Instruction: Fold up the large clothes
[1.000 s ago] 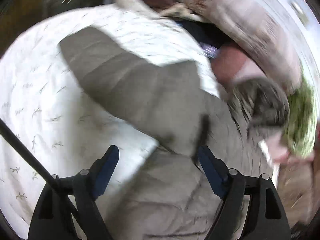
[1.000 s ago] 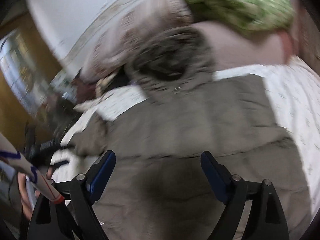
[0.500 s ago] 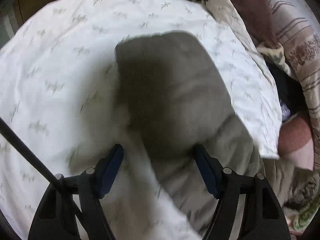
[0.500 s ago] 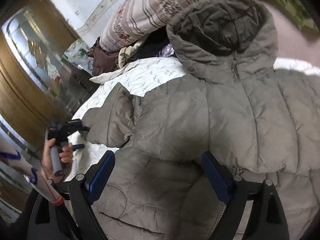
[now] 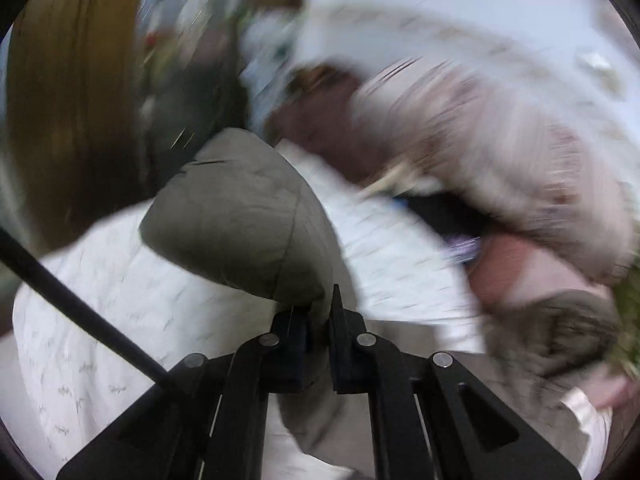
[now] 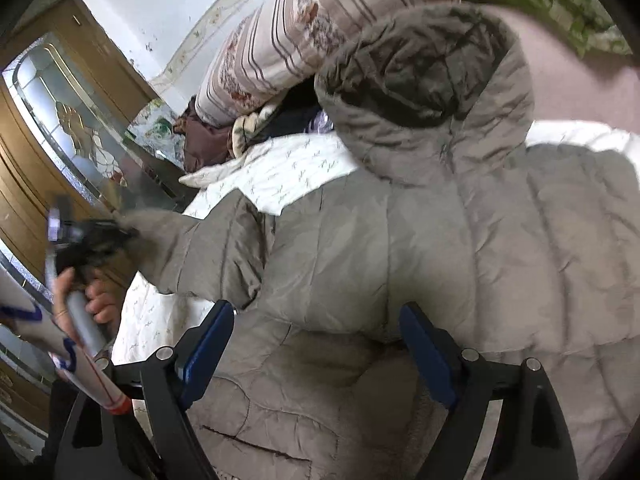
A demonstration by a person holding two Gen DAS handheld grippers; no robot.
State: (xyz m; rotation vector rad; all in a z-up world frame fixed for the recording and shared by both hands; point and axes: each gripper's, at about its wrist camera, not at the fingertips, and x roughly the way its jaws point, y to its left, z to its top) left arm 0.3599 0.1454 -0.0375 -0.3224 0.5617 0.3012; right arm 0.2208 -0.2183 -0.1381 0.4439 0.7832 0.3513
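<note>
The left gripper (image 5: 318, 320), which half a second ago was wide open above the sleeve, is now closed on the end of the sleeve (image 5: 244, 220) of the grey puffer coat (image 6: 460, 248), and the padded cuff bulges out just in front of its jaws. In the left wrist view the background is strongly blurred, so the gripper is clearly in motion, and the sleeve no longer lies flat on the white bedsheet (image 5: 100, 320) but is raised above it. The right wrist view shows the same thing from the side: the sleeve stretches out to the coat's left, away from the body, with its tip pinched in the left gripper, which the person's left hand (image 6: 80, 300) carries near the wooden wardrobe (image 6: 48, 152). The right gripper (image 6: 316, 352) is wide open and holds nothing; it hovers low over the lower front of the coat, with its blue fingertips (image 6: 208, 344) close to the fabric. The coat itself lies spread on the bed with its front up, and its hood (image 6: 424, 80) rests near the striped pillow (image 6: 300, 28). For the task, I judge this as the start of the first fold: the sleeve is now secured and can be brought across the chest. The body of the coat is not yet folded.
</note>
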